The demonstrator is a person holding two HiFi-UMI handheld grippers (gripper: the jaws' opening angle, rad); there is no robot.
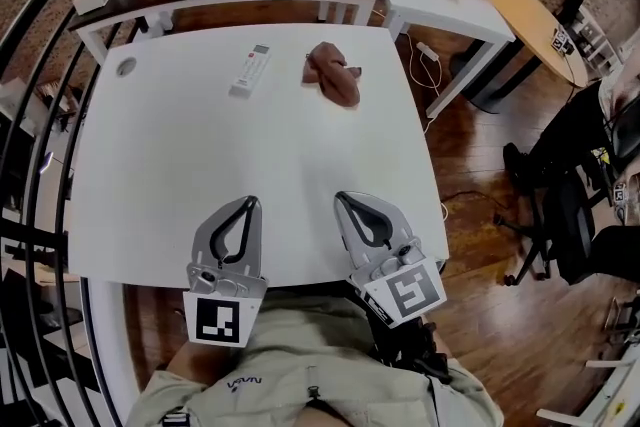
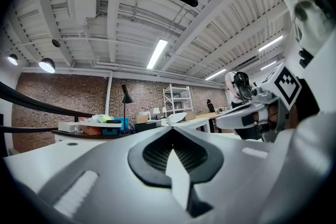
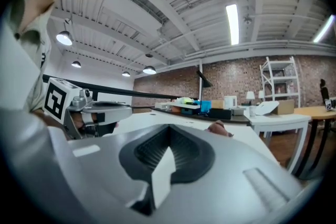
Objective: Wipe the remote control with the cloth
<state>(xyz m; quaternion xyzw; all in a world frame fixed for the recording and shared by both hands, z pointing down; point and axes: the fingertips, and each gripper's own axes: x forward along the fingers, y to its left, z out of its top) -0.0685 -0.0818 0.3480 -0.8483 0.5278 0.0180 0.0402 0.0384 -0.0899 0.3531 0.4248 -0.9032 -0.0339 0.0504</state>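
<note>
Both your tools, left tool [image 1: 243, 206] and right tool [image 1: 352, 206], rest closed and empty at the near table [image 1: 180, 165] edge, far from cloth [image 1: 333, 74] and remote control [image 1: 250, 70].

The grey two-jaw left gripper [image 2: 171, 136] has its jaws pressed together, empty, over a white table [image 2: 37, 159]. To its right is the right gripper [image 2: 231, 118].

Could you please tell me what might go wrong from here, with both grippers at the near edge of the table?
1. The left gripper and right gripper are both shut and empty. Unless one opens on the way, it would likely shove the crumpled cloth rather than grasp it.
2. The remote control lies loose near the far side of the table. Wiping it unheld could slide it towards that edge.
</note>
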